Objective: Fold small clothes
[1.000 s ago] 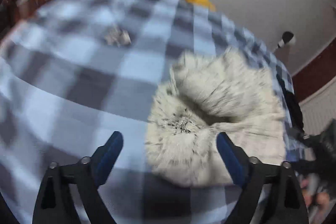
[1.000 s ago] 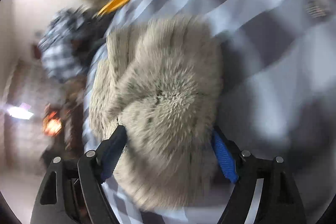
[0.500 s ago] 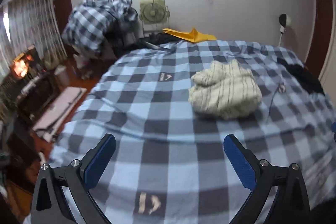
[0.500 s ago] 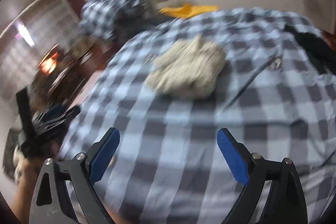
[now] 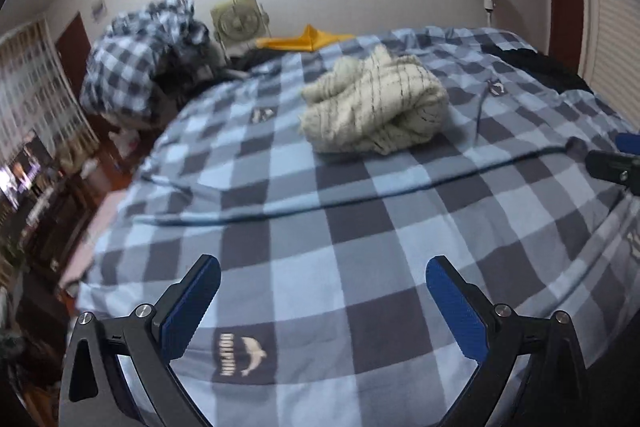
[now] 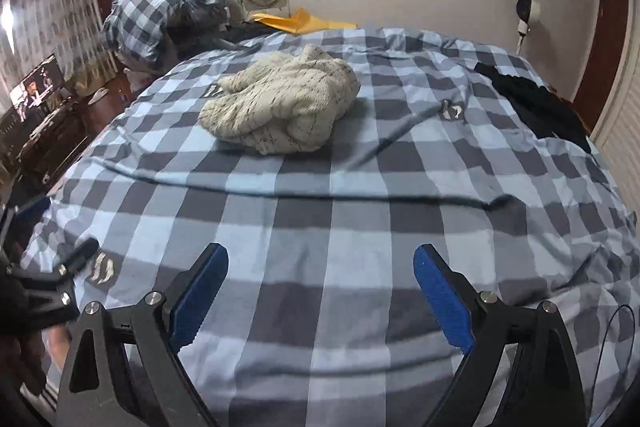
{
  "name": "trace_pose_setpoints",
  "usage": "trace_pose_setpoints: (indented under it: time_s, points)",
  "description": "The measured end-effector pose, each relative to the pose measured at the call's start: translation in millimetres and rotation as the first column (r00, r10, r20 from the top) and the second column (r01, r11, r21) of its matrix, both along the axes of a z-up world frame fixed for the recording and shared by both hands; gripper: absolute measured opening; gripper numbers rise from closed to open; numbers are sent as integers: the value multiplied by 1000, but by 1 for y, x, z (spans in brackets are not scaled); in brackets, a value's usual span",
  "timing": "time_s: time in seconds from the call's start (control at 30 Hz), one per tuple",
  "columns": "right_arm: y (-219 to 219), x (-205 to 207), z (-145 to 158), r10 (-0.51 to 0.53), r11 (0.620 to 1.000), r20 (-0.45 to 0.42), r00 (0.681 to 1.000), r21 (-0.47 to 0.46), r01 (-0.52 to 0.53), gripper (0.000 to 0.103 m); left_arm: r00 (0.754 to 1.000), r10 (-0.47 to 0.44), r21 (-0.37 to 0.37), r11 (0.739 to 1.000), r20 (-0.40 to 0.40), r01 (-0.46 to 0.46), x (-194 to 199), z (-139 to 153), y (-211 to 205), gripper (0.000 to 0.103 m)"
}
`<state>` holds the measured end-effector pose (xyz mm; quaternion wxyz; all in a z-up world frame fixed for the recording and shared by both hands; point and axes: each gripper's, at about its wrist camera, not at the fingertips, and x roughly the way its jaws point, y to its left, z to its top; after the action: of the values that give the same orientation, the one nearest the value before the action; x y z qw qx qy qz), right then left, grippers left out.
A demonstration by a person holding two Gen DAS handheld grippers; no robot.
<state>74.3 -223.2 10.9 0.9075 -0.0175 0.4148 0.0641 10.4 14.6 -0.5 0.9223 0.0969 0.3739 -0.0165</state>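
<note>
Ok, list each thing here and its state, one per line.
Sweater: bundled, lying on the bed, untouched.
Bed cover: spread, creased.
Black garment: crumpled, at the bed's edge.
Left tool: open, empty.
Right tool: open, empty.

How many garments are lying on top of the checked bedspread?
2: a cream knit sweater bundled mid-bed, and a black garment at the right edge. More may be hidden in the pile beyond the bed.

Cream sweater on checked bed
</note>
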Motion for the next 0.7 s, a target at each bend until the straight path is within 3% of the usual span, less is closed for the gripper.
trace_pose_setpoints:
  time_s: [0.17, 0.3, 0.53, 0.7]
  points:
    - [16, 25, -19, 12, 999, -16, 1000, -49, -13, 92, 1000, 9, -30, 1000, 12, -9, 14, -2, 11, 103]
    - [25, 38, -27, 34, 999, -24, 999, -23, -35, 92, 1000, 29, -50, 998, 1, -29, 19, -4, 21, 103]
    - [30, 24, -19, 72, 997, -3, 997, -21, -72, 92, 995, 74, -94, 992, -60, -79, 24, -10, 31, 103]
    - [36, 20, -17, 107, 993, -14, 994, -42, -107, 92, 995, 76, -48, 996, -57, -79, 22, -11, 26, 103]
